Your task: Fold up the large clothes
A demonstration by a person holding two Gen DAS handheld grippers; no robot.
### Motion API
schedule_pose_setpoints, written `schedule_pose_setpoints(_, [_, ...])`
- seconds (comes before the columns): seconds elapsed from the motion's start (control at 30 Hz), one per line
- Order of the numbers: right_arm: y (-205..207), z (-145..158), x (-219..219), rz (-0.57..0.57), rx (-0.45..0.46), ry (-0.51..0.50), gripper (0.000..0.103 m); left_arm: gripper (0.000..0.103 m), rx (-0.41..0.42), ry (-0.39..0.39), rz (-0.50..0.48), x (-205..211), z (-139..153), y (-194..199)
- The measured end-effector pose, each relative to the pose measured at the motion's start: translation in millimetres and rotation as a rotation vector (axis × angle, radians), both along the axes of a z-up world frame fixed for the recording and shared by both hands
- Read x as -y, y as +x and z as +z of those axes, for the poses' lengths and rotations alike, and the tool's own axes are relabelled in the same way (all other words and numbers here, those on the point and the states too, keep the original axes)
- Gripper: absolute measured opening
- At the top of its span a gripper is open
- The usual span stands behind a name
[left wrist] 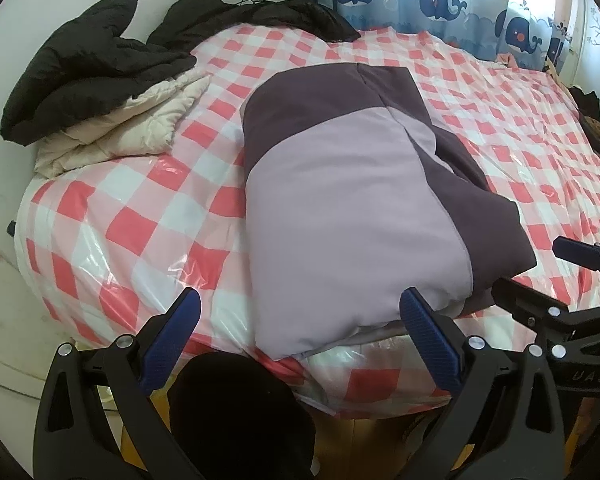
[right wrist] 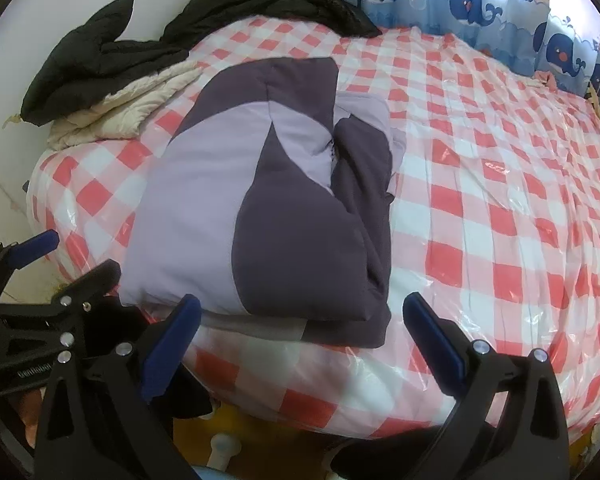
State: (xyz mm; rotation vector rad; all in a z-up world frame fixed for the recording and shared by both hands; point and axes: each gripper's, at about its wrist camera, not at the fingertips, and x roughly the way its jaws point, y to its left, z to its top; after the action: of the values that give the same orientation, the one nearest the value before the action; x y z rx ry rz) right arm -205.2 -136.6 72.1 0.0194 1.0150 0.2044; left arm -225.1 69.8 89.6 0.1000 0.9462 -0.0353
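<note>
- Here, a padded lilac-and-dark-purple jacket [left wrist: 352, 208] lies near the front edge of a bed, on a red-and-white checked plastic cover [left wrist: 520, 128].
- The jacket already looks folded into a compact block: its sides are turned in and a dark layer lies across the top. By my judgement, the folding of this garment is nearly or fully done.
- The left gripper [left wrist: 300, 332] has its jaws spread wide and holds nothing; it sits at the jacket's near edge.
- The right gripper [right wrist: 300, 336] is likewise wide open and empty, just in front of the jacket's near hem.
- At the far left corner, a black quilted garment [left wrist: 88, 68] rests on a cream one [left wrist: 128, 124], loosely heaped; these may be what is left.
- More dark clothing [left wrist: 260, 16] lies along the far edge, its shape hard to make out.
- The jacket's underside and inner layers are hidden.
- The bed's right side is cut off by the fisheye rim.
</note>
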Motion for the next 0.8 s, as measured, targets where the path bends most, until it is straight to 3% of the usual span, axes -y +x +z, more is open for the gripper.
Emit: schedule_pose_setpoints(0.8, [0.6,0.7,-3.9,-0.012,-0.005,-0.029,0.097,0.096,-0.050,-0.040,-0.013,-6.0,-5.0,3.1])
